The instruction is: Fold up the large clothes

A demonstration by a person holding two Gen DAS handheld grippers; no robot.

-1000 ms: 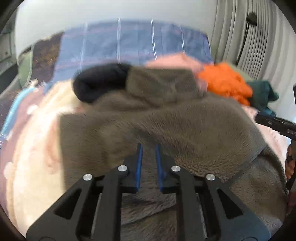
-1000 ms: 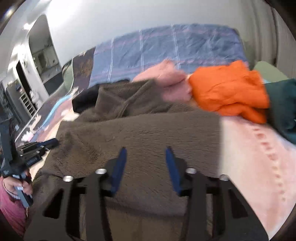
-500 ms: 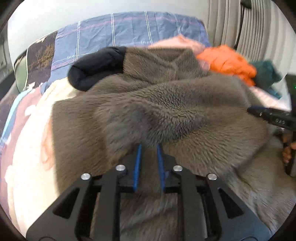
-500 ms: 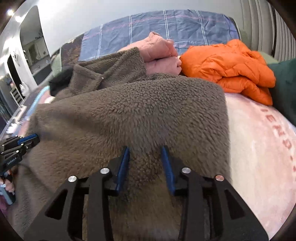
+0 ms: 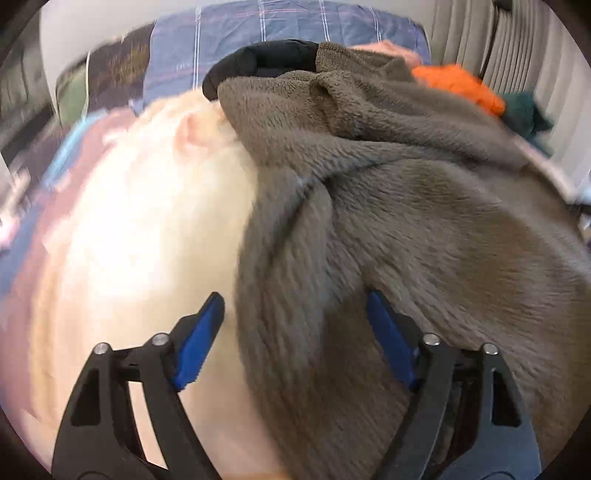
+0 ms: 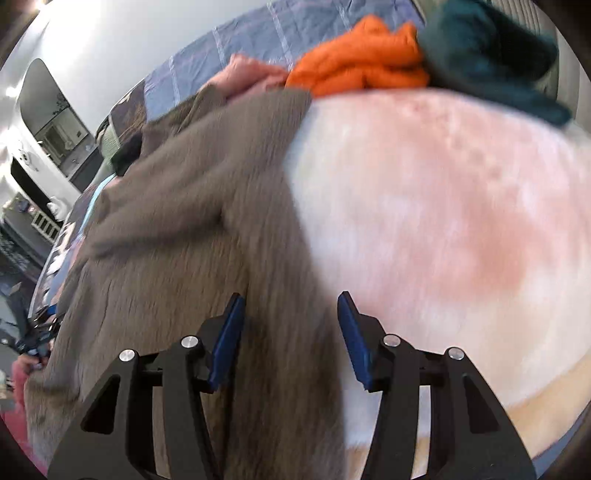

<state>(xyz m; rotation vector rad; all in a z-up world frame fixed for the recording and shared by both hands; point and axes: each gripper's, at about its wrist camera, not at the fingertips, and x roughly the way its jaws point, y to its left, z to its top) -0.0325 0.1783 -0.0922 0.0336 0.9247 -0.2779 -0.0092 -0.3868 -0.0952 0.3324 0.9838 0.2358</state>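
A large brown fleece garment (image 5: 424, 229) lies bunched on a pale pink blanket (image 5: 129, 240) on the bed. My left gripper (image 5: 295, 314) is open, its blue pads wide apart over the garment's left edge. In the right wrist view the same fleece (image 6: 177, 229) fills the left half. My right gripper (image 6: 291, 314) is open over the garment's right edge, where it meets the blanket (image 6: 443, 221). Nothing is pinched in either gripper. Both views are motion-blurred.
Behind the fleece lie a black garment (image 5: 258, 62), an orange jacket (image 6: 354, 70), a pink garment (image 6: 247, 74) and a dark teal garment (image 6: 487, 55). A blue plaid sheet (image 5: 258, 33) covers the bed's far end. Curtains (image 5: 480, 40) hang at the right.
Both grippers were closed on the fleece half a second ago and have opened, releasing it. The left camera has shifted left, the right camera right, showing more blanket.
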